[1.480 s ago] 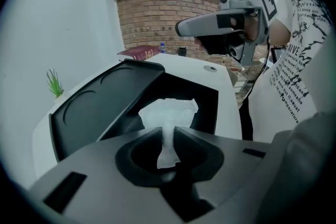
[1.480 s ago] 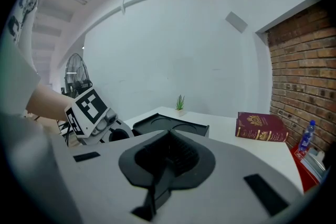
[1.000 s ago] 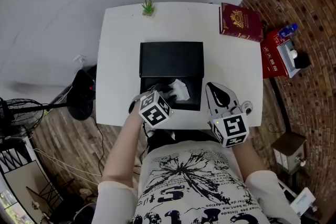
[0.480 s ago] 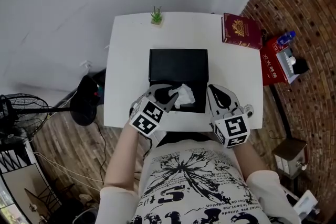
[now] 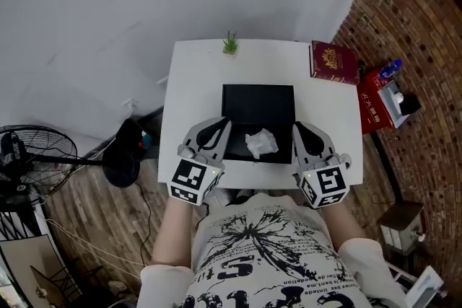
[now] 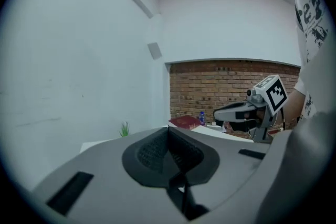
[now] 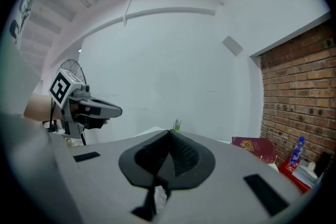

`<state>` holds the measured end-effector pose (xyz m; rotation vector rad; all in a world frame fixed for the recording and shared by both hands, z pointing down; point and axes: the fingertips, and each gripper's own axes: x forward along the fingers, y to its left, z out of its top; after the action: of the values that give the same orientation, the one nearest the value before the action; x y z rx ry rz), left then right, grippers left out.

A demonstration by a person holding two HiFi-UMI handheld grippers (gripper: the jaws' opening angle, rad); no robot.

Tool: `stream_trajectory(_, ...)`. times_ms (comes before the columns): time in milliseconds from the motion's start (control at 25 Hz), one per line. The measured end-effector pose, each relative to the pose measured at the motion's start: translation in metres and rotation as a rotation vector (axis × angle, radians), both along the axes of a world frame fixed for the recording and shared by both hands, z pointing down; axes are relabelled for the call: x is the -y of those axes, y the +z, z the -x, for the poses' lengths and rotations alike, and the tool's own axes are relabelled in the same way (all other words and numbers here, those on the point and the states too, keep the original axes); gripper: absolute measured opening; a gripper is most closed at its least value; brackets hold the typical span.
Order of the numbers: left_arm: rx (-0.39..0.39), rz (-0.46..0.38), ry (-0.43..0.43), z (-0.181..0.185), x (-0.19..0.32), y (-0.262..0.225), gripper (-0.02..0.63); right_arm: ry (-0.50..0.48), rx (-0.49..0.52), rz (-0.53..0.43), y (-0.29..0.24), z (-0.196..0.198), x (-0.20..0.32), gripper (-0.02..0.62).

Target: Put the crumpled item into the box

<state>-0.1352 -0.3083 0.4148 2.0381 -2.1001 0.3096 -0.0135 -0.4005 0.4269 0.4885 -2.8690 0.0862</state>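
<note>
A crumpled white item (image 5: 261, 143) lies inside the near half of the open black box (image 5: 258, 102) on the white table (image 5: 195, 76). My left gripper (image 5: 219, 125) rests at the box's left side, jaws shut, nothing between them. At the box's right side my right gripper (image 5: 300, 129) is shut too and holds nothing. In the left gripper view the shut left gripper (image 6: 169, 131) points across the table towards the right gripper (image 6: 242, 113). The right gripper view has the right gripper (image 7: 169, 139) in front and the left gripper (image 7: 93, 109) off to the left.
A dark red book (image 5: 334, 62) lies at the table's far right corner, a small green plant (image 5: 230, 44) at its far edge. On the brick floor to the right stand a red box (image 5: 373, 92) and a blue bottle (image 5: 388, 69). A fan (image 5: 29, 155) stands at the left.
The left gripper has come out of the box, leaving the crumpled item inside, and its jaws have shut. Both grippers have drawn back to the table's near edge.
</note>
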Motion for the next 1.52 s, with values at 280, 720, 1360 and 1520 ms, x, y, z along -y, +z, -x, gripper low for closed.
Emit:
stream_trajectory(280, 0.025, -0.112, -0.110, 0.021, -0.042, -0.032, 0.012, -0.034, 0.029, -0.105, -0.032, 0.005, -0.027, 0.014)
stream_trajectory(720, -0.003, -0.137, -0.088, 0.015, -0.056, -0.041, 0.012, -0.054, 0.032, -0.154, -0.045, 0.007, -0.049, 0.012)
stream_trajectory(1360, 0.008, -0.112, -0.038, -0.003, -0.045, -0.046, 0.012, -0.045, 0.036, -0.142, -0.044, -0.002, -0.040, 0.012)
stream_trajectory(1520, -0.006, -0.116, -0.037, -0.006, -0.039, -0.047, 0.012, -0.039, 0.036, -0.143, -0.044, -0.007, -0.035, 0.012)
